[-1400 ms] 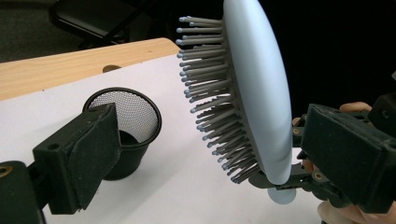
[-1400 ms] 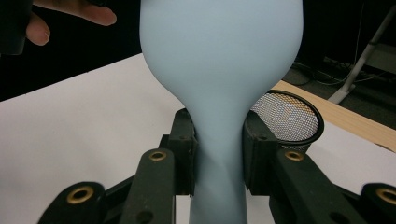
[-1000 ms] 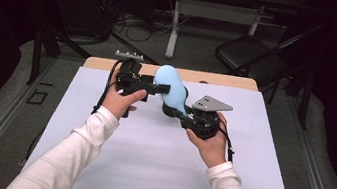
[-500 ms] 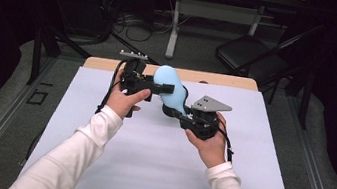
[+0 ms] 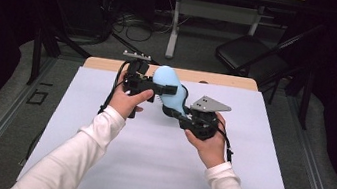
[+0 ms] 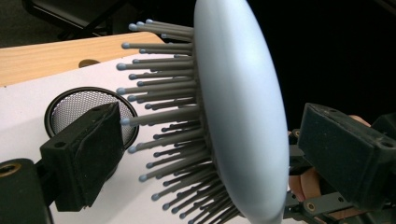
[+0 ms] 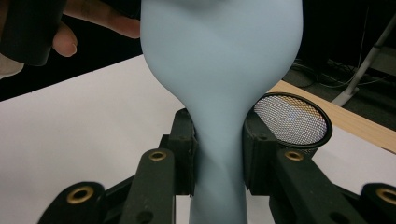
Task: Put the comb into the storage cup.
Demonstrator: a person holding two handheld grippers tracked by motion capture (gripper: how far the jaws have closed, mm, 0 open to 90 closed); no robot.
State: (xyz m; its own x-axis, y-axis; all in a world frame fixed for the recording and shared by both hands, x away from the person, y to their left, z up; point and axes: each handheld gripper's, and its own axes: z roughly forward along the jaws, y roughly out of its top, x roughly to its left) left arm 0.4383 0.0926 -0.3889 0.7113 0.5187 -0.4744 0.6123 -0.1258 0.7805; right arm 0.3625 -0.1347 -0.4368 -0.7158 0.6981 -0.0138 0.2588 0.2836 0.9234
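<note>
A light blue hairbrush is held up above the table by its handle. My right gripper is shut on that handle, and in the right gripper view both pads of the right gripper press the narrow neck of the hairbrush. My left gripper reaches in from the left around the brush head. In the left gripper view the hairbrush stands between the left gripper's jaws, which have just been closing. One pad meets bristle tips; the other stands just off the smooth back.
A black mesh cup stands on the white sheet behind the brush, also in the left gripper view as the mesh cup. The wooden table edge lies beyond. A folding chair sits on the floor at the back.
My left gripper has edged slightly right, further around the brush head. The right gripper and the brush have stayed where they were.
</note>
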